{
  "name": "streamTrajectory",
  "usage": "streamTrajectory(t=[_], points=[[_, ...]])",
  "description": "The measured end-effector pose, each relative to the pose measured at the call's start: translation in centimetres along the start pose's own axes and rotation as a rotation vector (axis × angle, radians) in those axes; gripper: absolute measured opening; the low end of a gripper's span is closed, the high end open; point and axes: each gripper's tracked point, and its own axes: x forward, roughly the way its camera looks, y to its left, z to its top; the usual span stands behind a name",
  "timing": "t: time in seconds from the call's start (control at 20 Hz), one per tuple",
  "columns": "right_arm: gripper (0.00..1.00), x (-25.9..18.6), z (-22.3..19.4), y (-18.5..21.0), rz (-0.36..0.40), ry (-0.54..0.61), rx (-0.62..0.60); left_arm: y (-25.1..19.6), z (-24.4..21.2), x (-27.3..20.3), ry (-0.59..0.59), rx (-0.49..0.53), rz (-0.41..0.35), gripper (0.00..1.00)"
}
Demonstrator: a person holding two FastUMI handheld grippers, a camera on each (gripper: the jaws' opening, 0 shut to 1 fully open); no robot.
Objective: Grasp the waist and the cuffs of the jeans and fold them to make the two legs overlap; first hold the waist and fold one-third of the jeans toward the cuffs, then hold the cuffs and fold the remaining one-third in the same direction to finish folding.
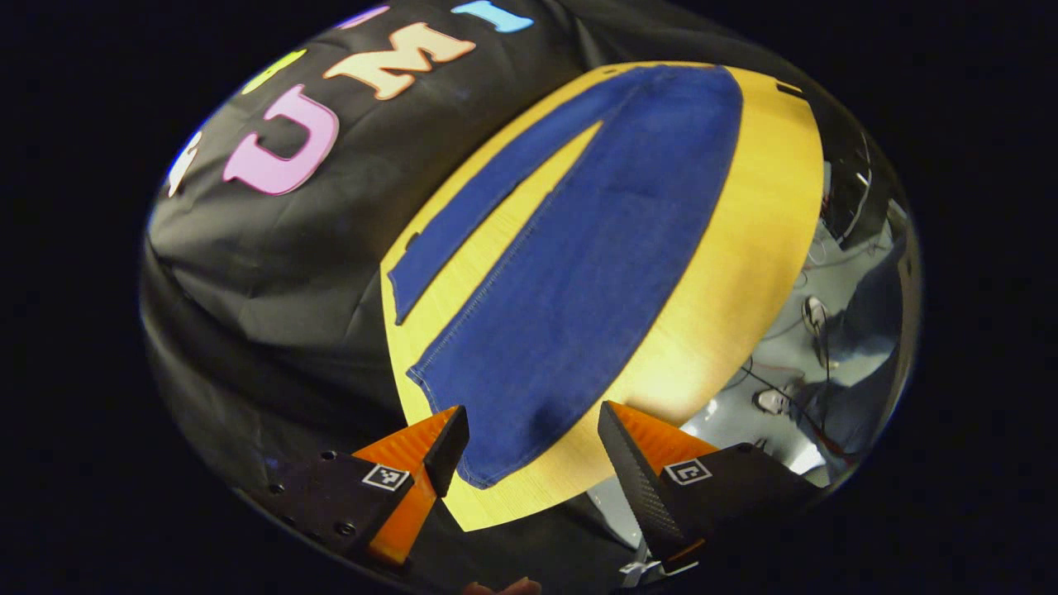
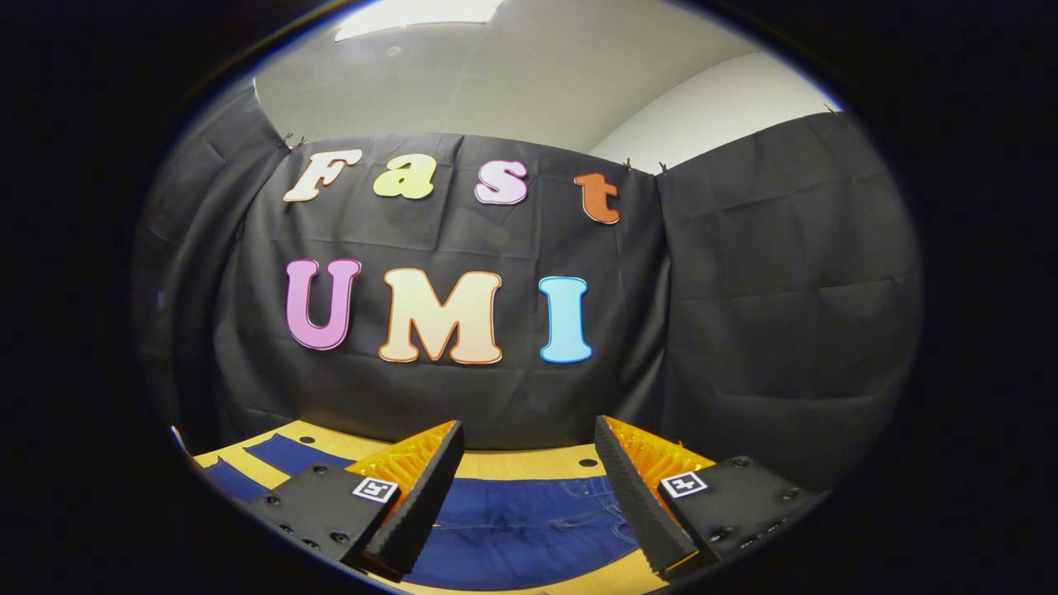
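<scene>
Jeans (image 1: pixel 579 273) flat on table (image 1: pixel 769 215), legs apart — nothing folded; left gripper (image 1: pixel 533 438) spread at six o'clock over cuff; right gripper (image 2: pixel 529 475) spread, empty — above waist.

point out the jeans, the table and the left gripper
jeans (image 1: pixel 579 273): left gripper view, middle of the nearer leg
table (image 1: pixel 744 248): left gripper view, bare wood beside the jeans
left gripper (image 1: pixel 533 446): left gripper view, midway between its open fingertips

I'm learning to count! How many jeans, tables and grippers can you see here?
Jeans: 1
Table: 1
Grippers: 2, the left gripper and the right gripper, both open
Total: 4
</scene>
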Motion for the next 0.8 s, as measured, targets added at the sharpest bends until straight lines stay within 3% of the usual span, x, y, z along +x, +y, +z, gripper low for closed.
streamTrajectory(t=[0.05,0.4,0.65,0.8], points=[[0.99,0.0,-0.2,0.0,-0.004,0.008,-0.003,-0.4,-0.6,0.5,0.016,0.021,-0.018,1.00],[0.99,-0.3,-0.2,-0.7,-0.053,0.010,-0.042,0.1,-0.4,2.9,0.032,0.122,-0.072,0.92],[0.99,-0.9,-0.7,-0.8,-0.074,0.022,-0.044,0.9,1.2,5.3,0.021,0.272,-0.069,0.82],[0.99,-1.2,-0.8,-1.2,-0.089,0.021,-0.042,0.9,1.3,6.1,0.055,0.331,-0.099,0.67]])
